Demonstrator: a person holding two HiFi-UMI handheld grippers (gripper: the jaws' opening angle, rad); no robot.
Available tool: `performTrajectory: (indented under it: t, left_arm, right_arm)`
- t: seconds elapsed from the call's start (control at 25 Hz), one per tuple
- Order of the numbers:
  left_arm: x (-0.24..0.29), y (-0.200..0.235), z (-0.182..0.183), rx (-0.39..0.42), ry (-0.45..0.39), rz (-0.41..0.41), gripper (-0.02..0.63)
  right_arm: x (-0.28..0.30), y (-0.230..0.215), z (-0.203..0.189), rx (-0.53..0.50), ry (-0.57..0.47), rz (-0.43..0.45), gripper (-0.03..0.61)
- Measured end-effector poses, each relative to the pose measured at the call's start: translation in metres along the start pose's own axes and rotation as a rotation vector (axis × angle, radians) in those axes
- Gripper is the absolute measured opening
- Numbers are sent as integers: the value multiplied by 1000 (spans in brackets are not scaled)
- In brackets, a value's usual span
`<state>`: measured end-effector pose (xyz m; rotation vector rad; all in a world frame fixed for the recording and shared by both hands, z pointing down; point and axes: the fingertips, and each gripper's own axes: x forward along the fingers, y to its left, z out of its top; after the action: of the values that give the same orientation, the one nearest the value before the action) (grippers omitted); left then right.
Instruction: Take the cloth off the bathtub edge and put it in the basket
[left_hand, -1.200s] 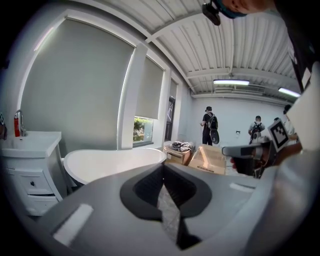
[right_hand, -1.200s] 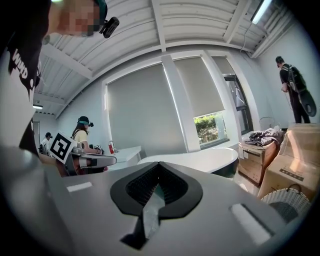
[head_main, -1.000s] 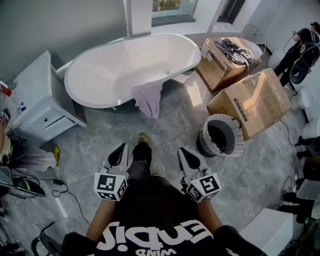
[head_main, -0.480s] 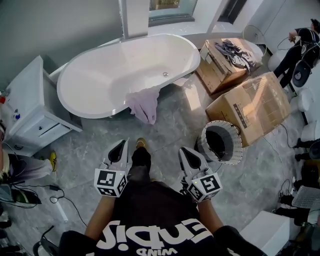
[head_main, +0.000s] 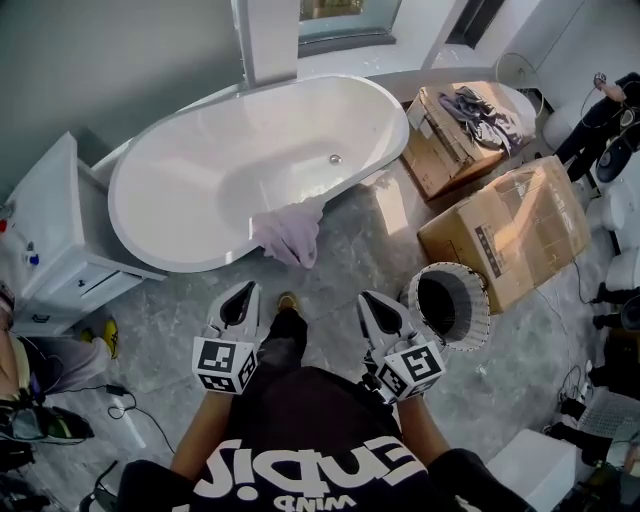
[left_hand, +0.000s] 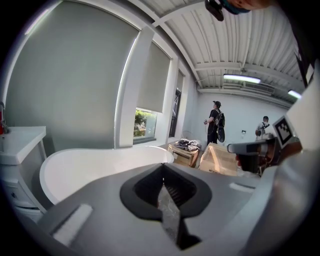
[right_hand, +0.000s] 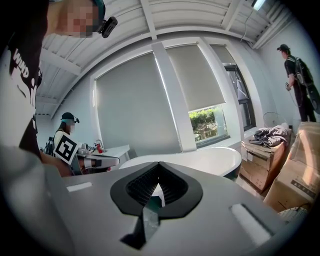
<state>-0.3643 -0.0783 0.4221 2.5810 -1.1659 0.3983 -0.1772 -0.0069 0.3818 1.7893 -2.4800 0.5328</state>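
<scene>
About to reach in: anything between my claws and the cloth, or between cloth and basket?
Nothing visible. Bare floor separates the left claw and right claw from the cloth on the bathtub edge, and cloth from basket.

The left claw (left_hand: 163, 172) and right claw (right_hand: 159, 166) fill their own views' lower halves with grey body, hiding the cloth (head_main: 290, 232), which only the head view shows. The basket (head_main: 479, 310) is dark inside (contents unreadable). The white cabinet (head_main: 48, 232) is cut by the left edge.
</scene>
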Motion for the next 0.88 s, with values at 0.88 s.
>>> performTrajectory:
  t: [0.88]
  left_arm:
    - [125, 91, 47, -7, 69, -20, -6]
  right_arm:
    - [161, -59, 59, -59, 53, 5, 9]
